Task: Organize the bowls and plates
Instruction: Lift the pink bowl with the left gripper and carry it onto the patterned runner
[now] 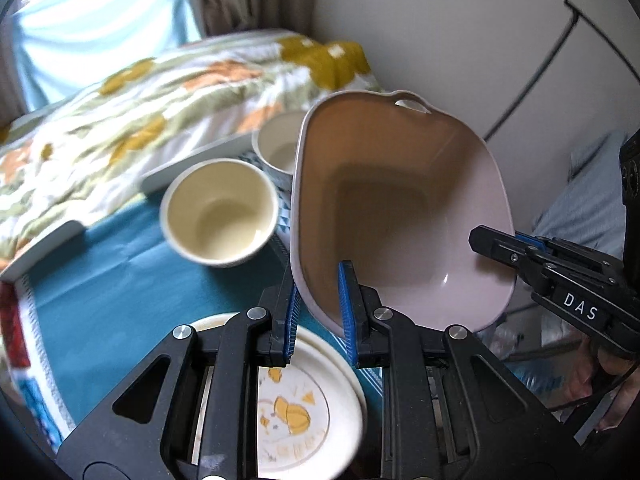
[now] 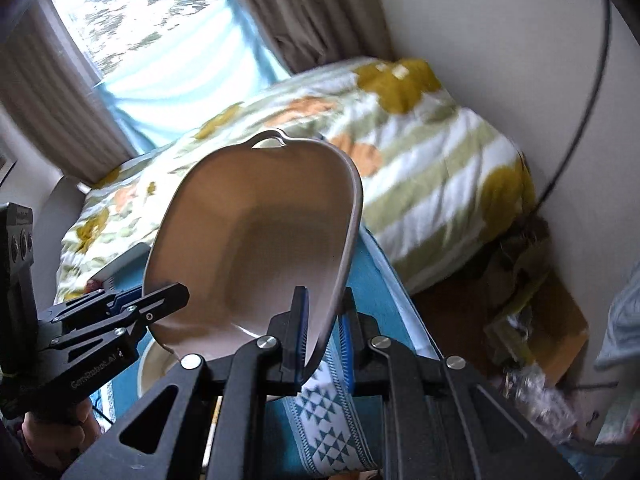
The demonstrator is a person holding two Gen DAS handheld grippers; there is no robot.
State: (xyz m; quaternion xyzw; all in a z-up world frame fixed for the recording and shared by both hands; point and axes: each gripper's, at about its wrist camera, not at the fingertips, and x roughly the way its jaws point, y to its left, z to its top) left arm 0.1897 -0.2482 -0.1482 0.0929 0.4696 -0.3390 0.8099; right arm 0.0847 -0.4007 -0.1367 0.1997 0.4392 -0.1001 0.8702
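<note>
A large pink bowl [image 1: 400,208] with a loop handle hangs tilted above the table, held from both sides. My left gripper [image 1: 320,292] is shut on its near left rim, blue pads on either side of the wall. My right gripper [image 2: 323,312] is shut on the opposite rim of the pink bowl [image 2: 260,240]. Each gripper shows in the other's view: the right gripper [image 1: 486,240] at the bowl's right edge, the left gripper [image 2: 172,294] at its left edge. Below lie a cream plate [image 1: 304,400] with a yellow picture and two cream bowls [image 1: 220,220] [image 1: 280,148].
The table wears a teal cloth [image 1: 120,300] with a patterned white band [image 2: 332,420]. A bed with a flowered quilt [image 1: 160,100] runs behind the table. Bags and clutter [image 2: 532,320] lie on the floor at the right, by the wall.
</note>
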